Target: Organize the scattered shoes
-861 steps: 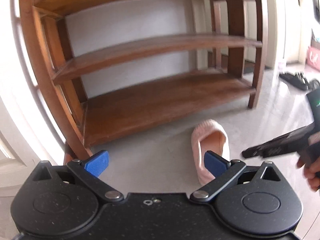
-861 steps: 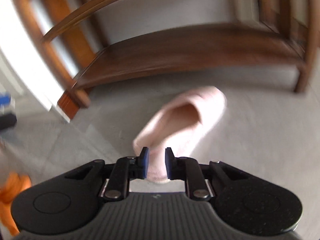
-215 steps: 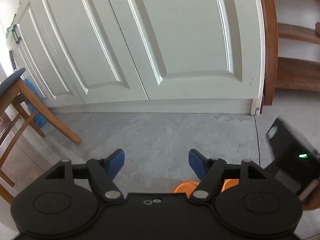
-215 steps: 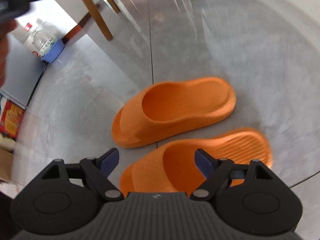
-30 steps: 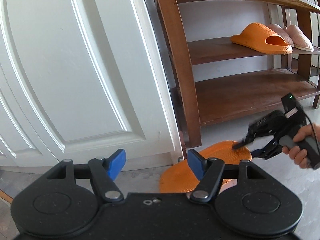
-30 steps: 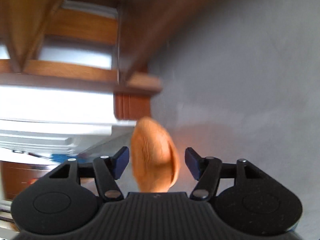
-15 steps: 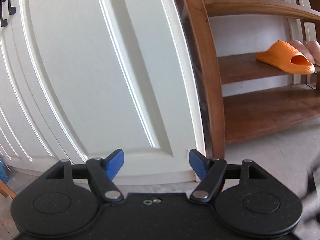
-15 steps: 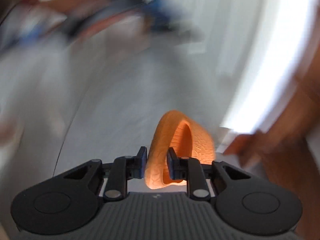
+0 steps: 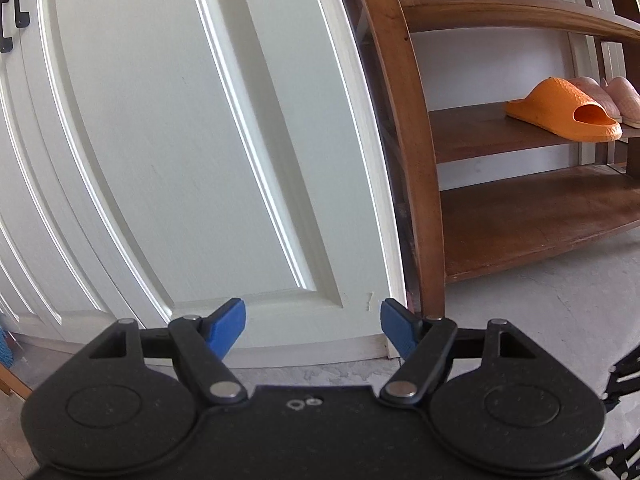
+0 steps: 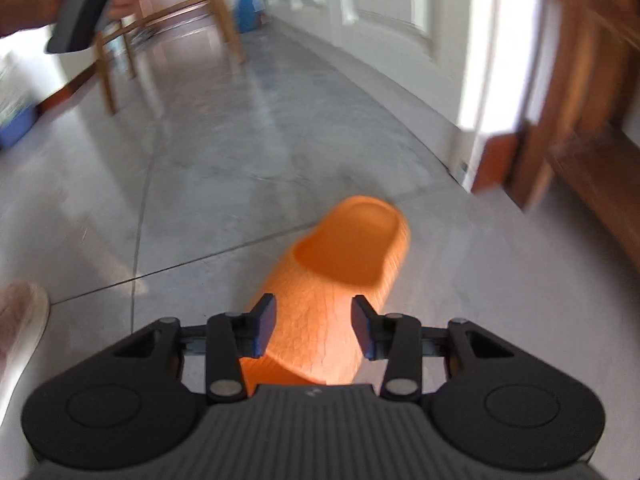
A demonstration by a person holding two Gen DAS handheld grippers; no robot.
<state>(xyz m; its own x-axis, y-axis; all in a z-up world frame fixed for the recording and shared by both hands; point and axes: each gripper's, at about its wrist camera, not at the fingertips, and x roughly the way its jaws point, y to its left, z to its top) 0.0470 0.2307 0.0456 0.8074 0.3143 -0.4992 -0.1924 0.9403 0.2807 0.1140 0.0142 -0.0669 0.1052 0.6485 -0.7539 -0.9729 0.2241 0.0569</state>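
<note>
Left wrist view: the left gripper (image 9: 312, 326) hangs spread wide and empty before a white door (image 9: 180, 140), and beside it on the rack's (image 9: 404, 160) middle shelf an orange slide (image 9: 560, 110) lies next to pink slippers (image 9: 616, 98). Right wrist view: the right gripper (image 10: 314, 326) straddles a second orange slide (image 10: 340, 280), lying toe-near on the floor (image 10: 200, 160) by the rack's foot; its pads stand apart at the toe's sides, so whether it is gripping or letting go I cannot tell. In my judgement this slide's pairing is the step in hand, and it belongs beside its mate on that shelf.

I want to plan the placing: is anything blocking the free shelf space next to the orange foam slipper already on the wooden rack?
Nothing visible blocks it. On the wooden rack, the middle shelf is bare left of the orange foam slipper; pink slippers sit on its right.
</note>
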